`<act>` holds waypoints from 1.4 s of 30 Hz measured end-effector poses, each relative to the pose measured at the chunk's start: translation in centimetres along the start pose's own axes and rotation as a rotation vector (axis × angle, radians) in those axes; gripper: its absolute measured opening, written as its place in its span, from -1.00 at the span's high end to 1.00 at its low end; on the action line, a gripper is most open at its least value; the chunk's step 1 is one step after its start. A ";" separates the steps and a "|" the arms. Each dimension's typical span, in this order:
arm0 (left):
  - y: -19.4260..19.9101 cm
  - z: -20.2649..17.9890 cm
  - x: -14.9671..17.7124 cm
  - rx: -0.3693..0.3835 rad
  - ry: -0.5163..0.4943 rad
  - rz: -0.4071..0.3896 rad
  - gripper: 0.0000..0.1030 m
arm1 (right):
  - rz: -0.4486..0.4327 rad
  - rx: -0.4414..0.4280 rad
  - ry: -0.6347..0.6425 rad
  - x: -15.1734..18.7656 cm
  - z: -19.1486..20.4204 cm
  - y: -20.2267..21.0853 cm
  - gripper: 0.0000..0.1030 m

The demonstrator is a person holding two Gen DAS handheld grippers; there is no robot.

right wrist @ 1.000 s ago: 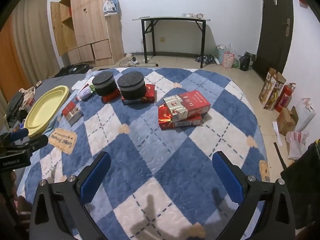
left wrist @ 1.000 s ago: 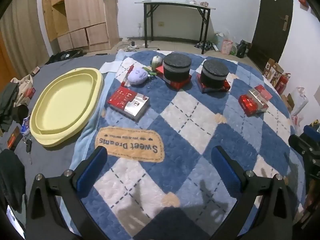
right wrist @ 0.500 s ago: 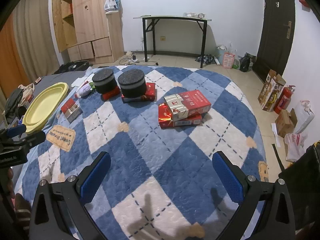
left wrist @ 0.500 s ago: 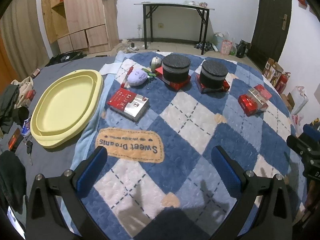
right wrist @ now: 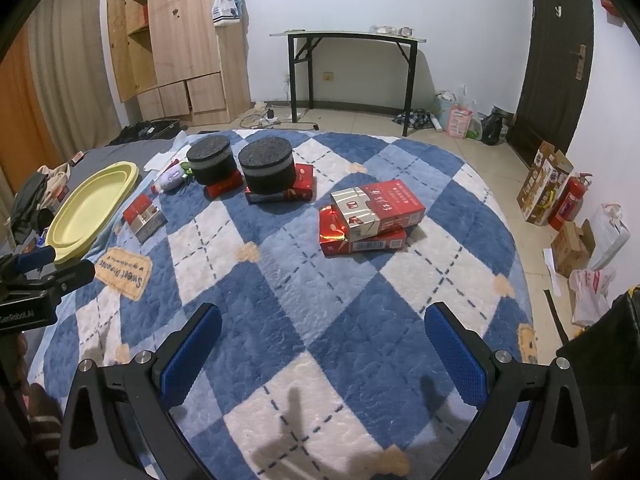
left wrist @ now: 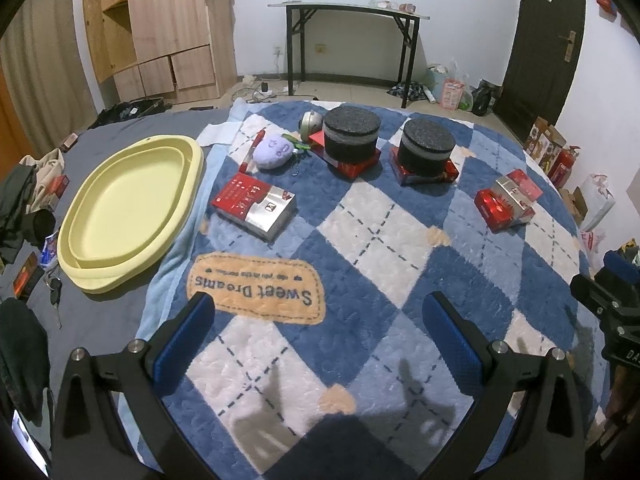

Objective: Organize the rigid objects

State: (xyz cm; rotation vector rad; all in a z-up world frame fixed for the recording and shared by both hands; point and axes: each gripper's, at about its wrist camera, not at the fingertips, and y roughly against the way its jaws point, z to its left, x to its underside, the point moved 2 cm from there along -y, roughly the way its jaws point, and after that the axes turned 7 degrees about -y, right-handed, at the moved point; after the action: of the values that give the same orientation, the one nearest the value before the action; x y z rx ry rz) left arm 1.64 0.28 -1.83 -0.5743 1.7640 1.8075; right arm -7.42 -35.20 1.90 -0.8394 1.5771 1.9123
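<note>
On a blue-and-white checked blanket (left wrist: 384,248) lie several red boxes. A single red-and-silver box (left wrist: 254,204) sits near a yellow oval tray (left wrist: 120,200). Two black foam cylinders (left wrist: 351,134) (left wrist: 427,146) each stand on a red box. A stack of two red boxes (right wrist: 370,216) lies in front of my right gripper (right wrist: 320,340), seen smaller as the stack (left wrist: 508,200) in the left wrist view. My left gripper (left wrist: 320,320) hovers open over the blanket's label patch (left wrist: 256,280). Both grippers are open and hold nothing.
A purple plush toy (left wrist: 272,152), a red pen and a small silver ball (left wrist: 311,122) lie by the far cylinder. Clothes and keys (left wrist: 54,292) lie left of the tray. A black table (right wrist: 348,36), wooden cabinet, fire extinguisher (right wrist: 568,200) and cartons stand around the room.
Both views have shifted only slightly; the right gripper has drifted a little. No object has moved and both grippers stay open.
</note>
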 end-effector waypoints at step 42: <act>-0.7 0.2 0.5 -0.010 -0.004 0.054 -1.00 | 0.032 -0.007 0.026 0.4 0.4 -0.9 -0.99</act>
State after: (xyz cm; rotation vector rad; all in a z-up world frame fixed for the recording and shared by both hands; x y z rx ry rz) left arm 1.75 0.53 -2.67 -0.5312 1.7842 1.8533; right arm -7.08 -34.67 1.12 -0.8501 1.6095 1.9382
